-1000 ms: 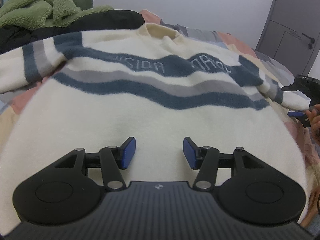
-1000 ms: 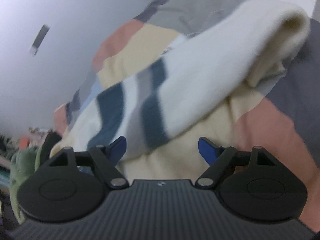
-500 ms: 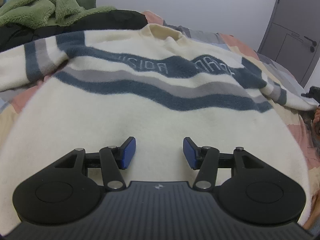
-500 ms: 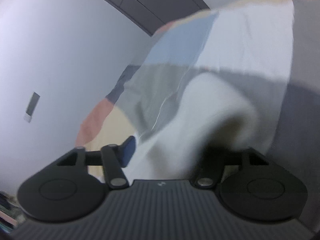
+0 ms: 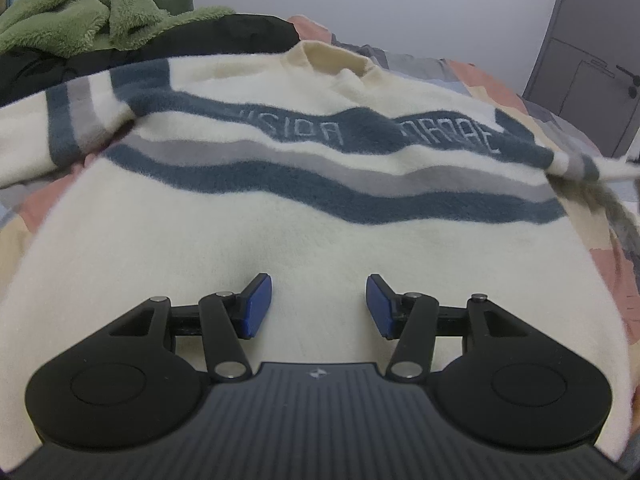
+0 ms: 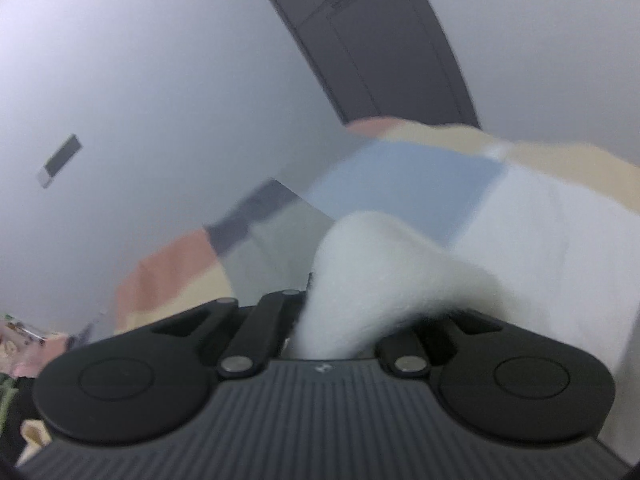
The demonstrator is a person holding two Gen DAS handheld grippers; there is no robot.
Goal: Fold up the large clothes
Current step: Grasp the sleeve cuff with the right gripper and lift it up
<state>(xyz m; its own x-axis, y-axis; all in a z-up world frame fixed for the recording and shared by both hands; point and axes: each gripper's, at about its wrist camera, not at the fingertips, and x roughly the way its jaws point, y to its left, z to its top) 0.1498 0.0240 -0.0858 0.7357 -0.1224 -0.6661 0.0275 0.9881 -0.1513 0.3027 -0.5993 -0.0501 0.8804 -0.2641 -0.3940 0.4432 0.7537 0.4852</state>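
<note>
A cream sweater (image 5: 280, 232) with navy and grey chest stripes lies spread face up on the bed, collar at the far side. My left gripper (image 5: 318, 300) is open and empty, hovering low over the sweater's lower body. My right gripper (image 6: 340, 312) is shut on the cream sleeve (image 6: 380, 264), which bunches between the jaws and hides the fingertips. In the left wrist view that sleeve (image 5: 592, 168) is lifted and stretched off to the right, blurred.
The sweater lies on a patchwork bedspread (image 5: 600, 248) of pink, blue, grey and cream (image 6: 420, 184). A green fleece (image 5: 80, 12) and a black garment (image 5: 224, 36) are piled at the far left. A grey door (image 5: 592, 72) stands at the right, also in the right wrist view (image 6: 380, 40).
My right gripper closed on the sweater's right sleeve and lifted it, tilting up toward the wall and door. The sleeve in the left wrist view rose off the bed. My left gripper stayed still.
</note>
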